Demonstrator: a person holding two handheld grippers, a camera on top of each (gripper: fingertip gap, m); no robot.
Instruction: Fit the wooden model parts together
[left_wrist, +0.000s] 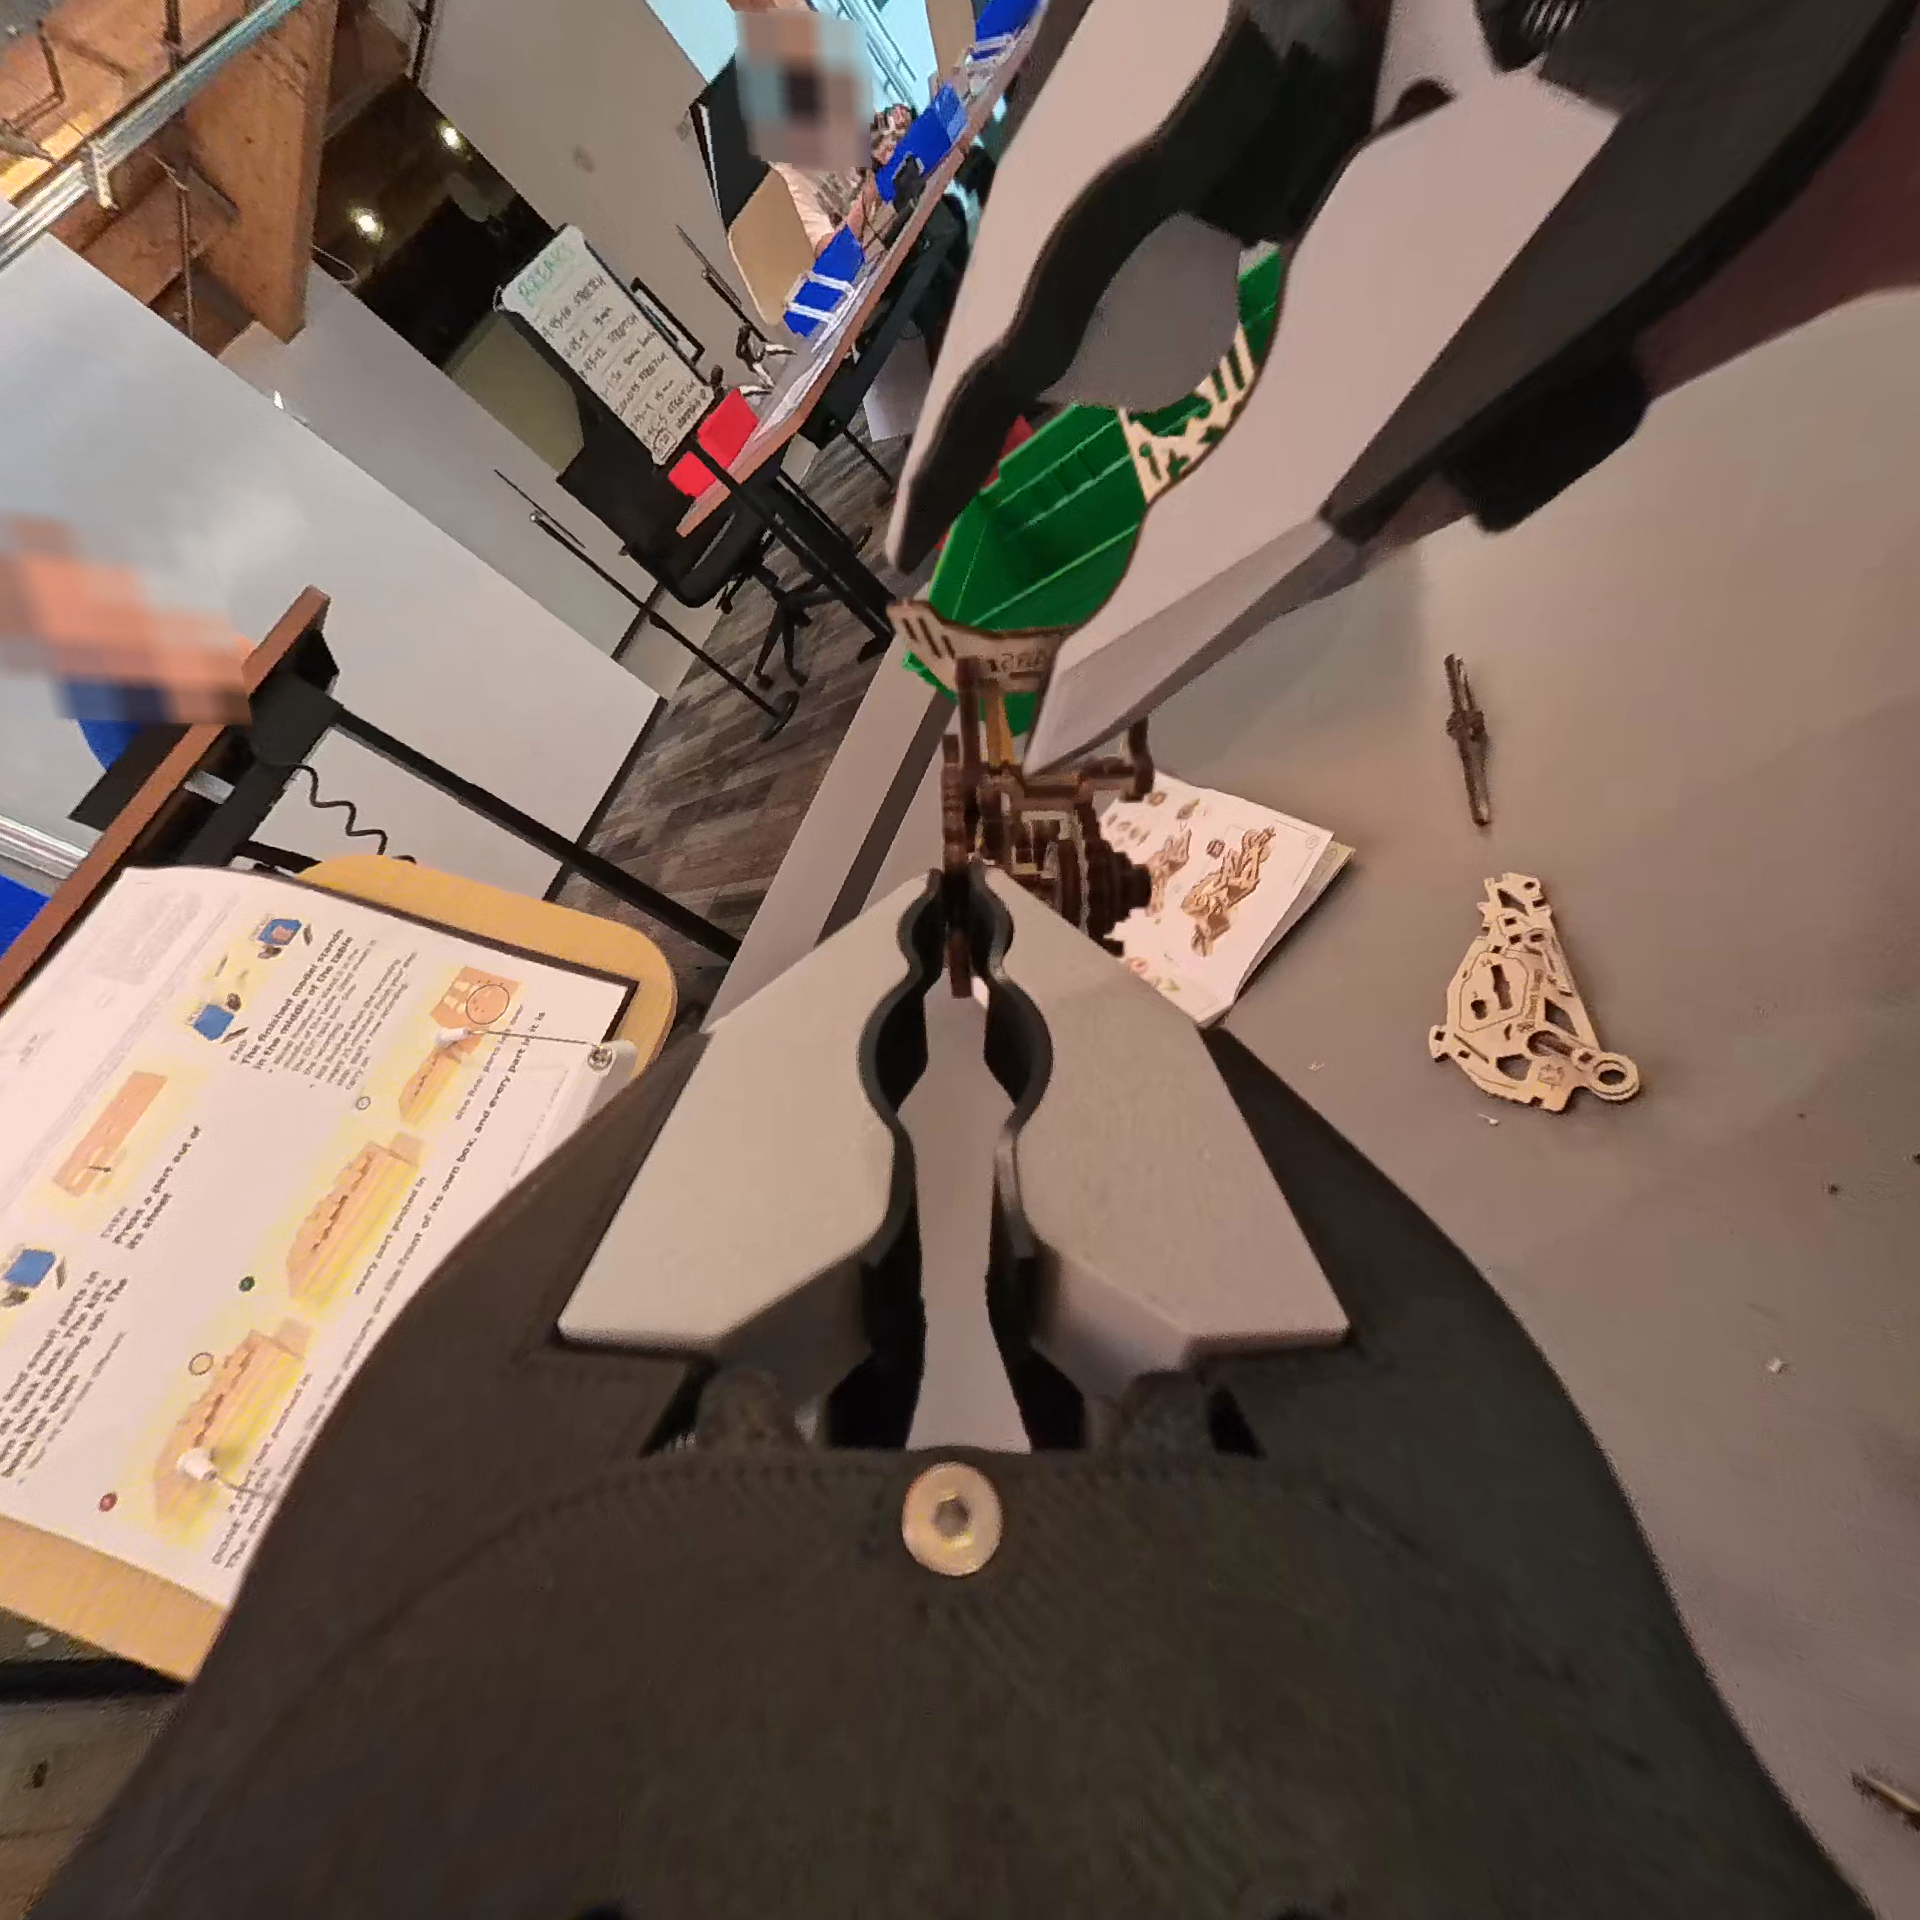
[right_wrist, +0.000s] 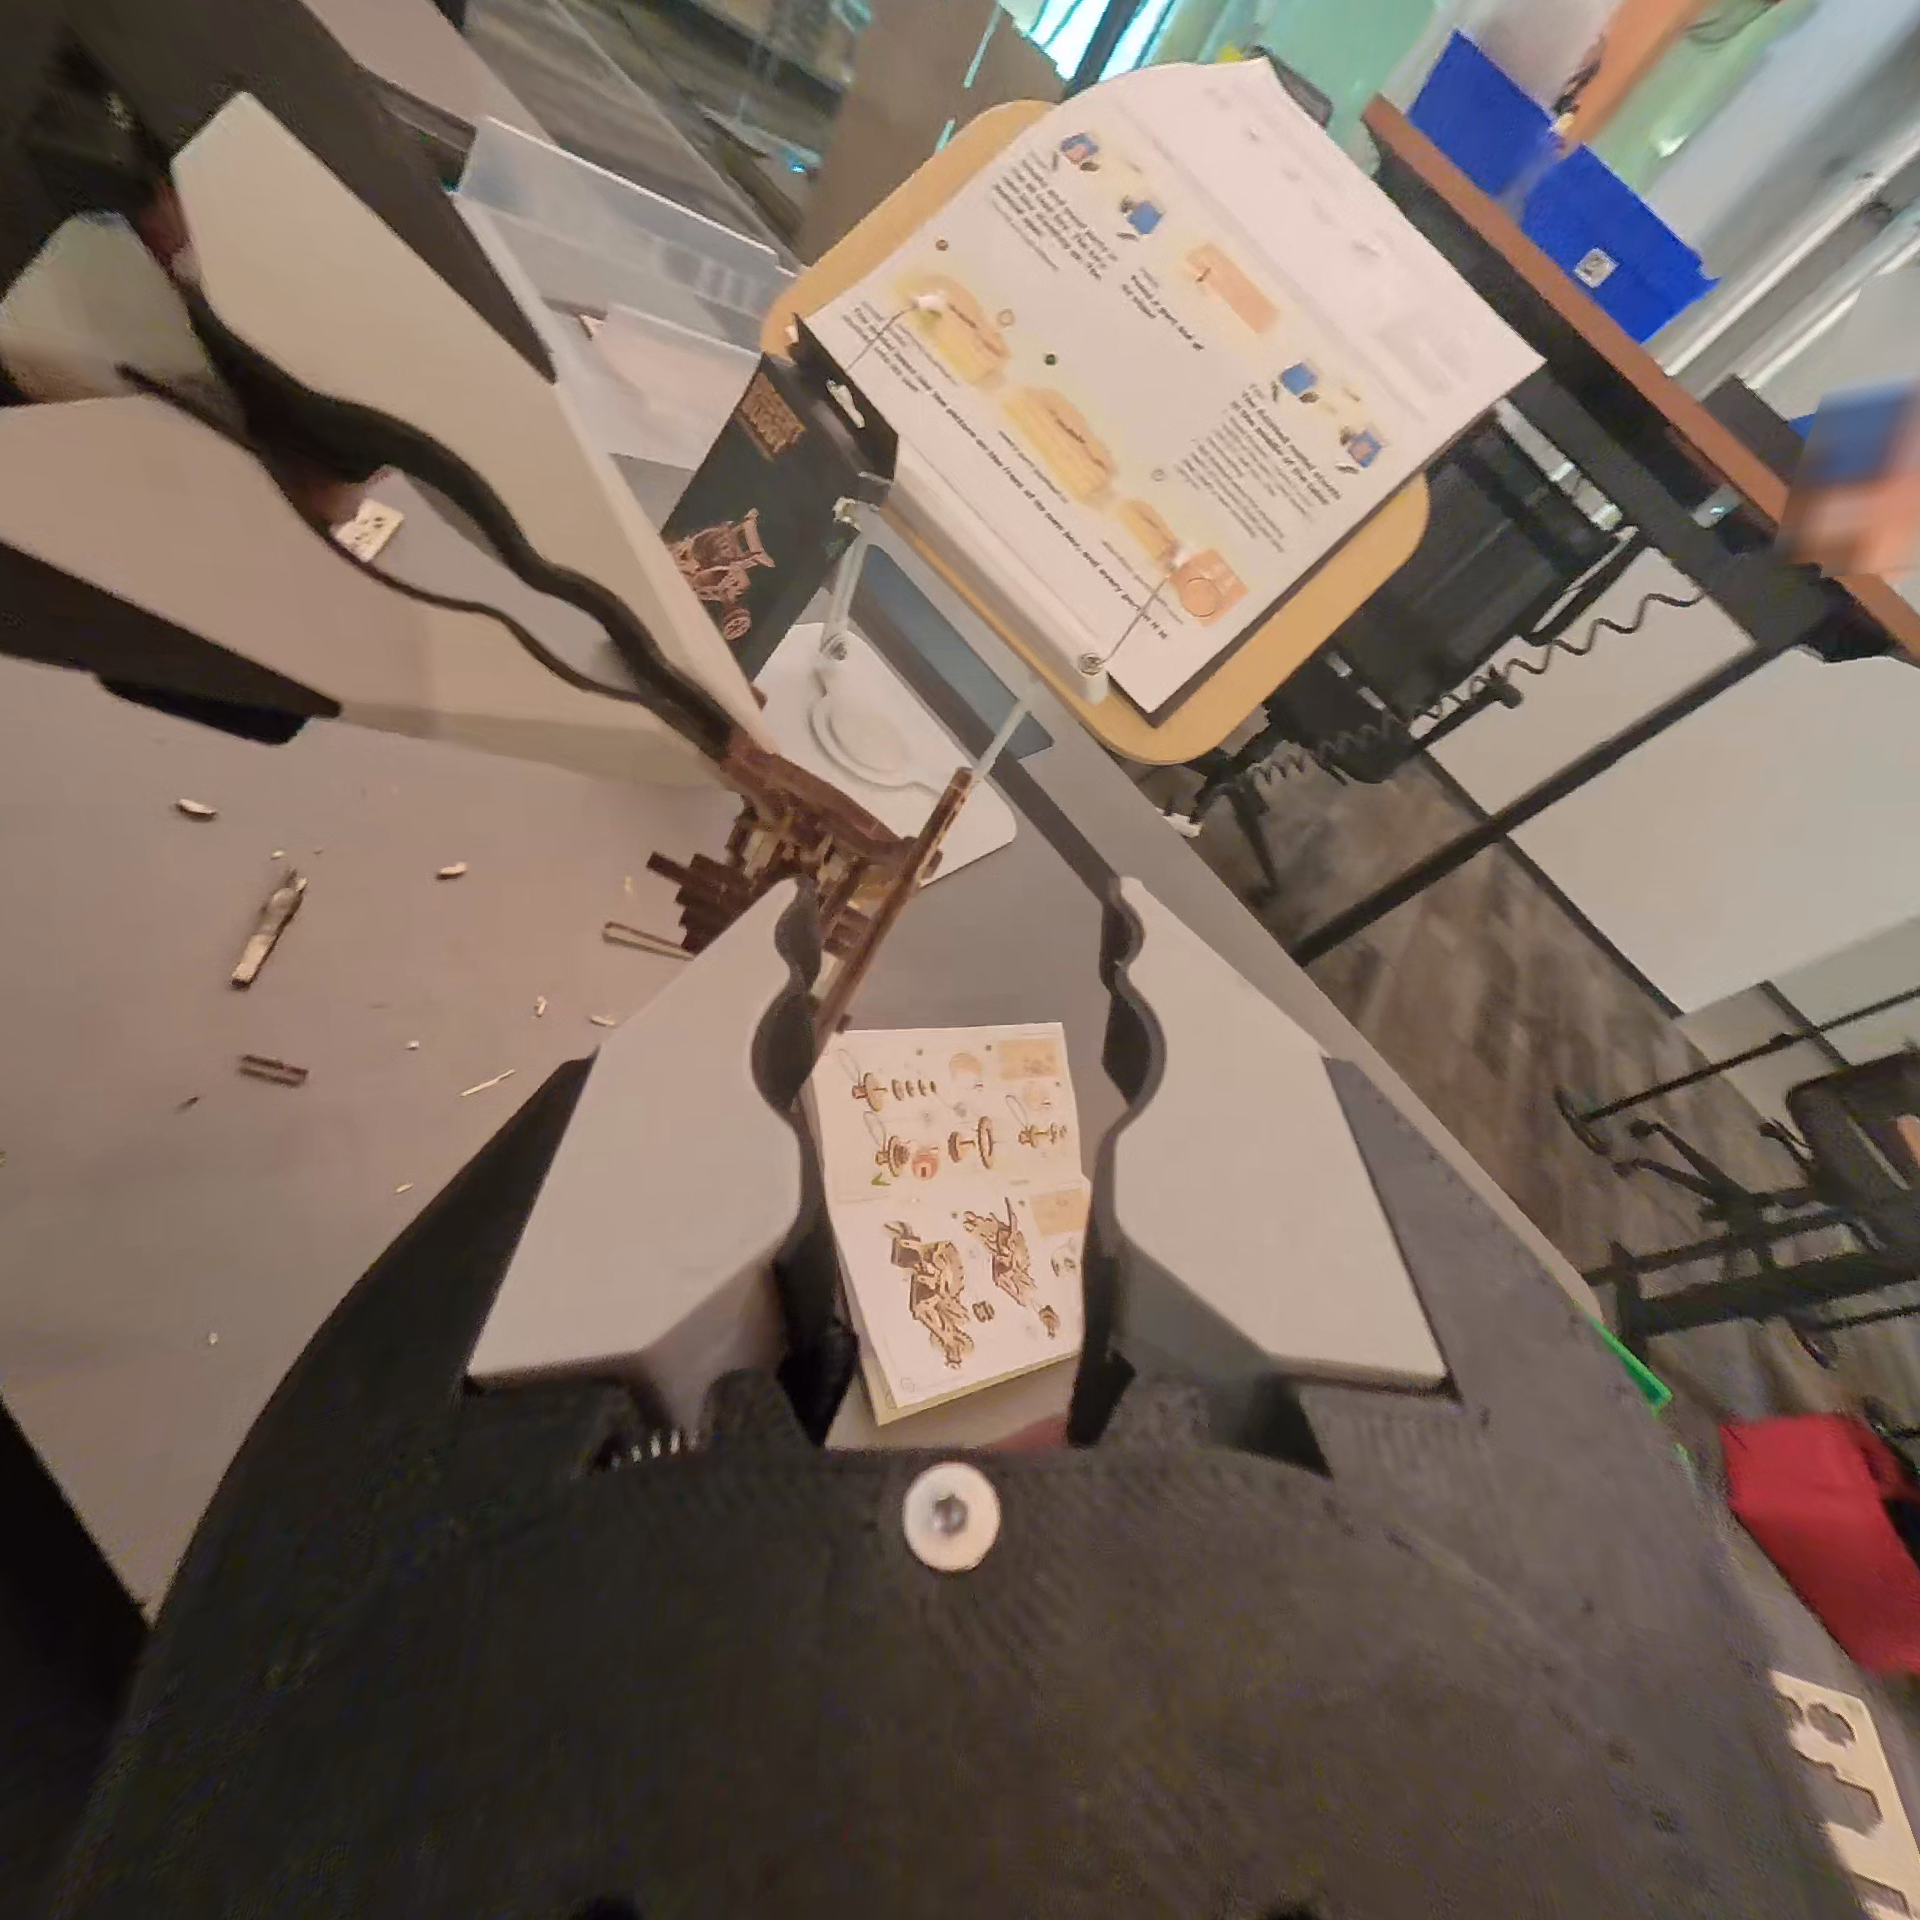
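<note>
The left tool was clamped on the dark wooden model, its two fingers pressed together on a thin upright piece at the model's near end. In the left wrist view the model hung above the grey desk, with its long axis running away from the tool toward the green bin. The right tool stood with its fingers apart; a thin wooden strip of the model lay against the inner face of one finger while the other finger stood clear of it. That strip ran slantwise, its far end pointing toward the tilted instruction board behind the model. In the left wrist view the right tool reached in over the model from the green bin's side. Under the model, one folded instruction leaflet lay flat on the desk. Beside the leaflet, on its side away from the board, lay one pale flat wooden part and, beyond that, one thin dark stick. One dark kit box stood just behind the model.
</note>
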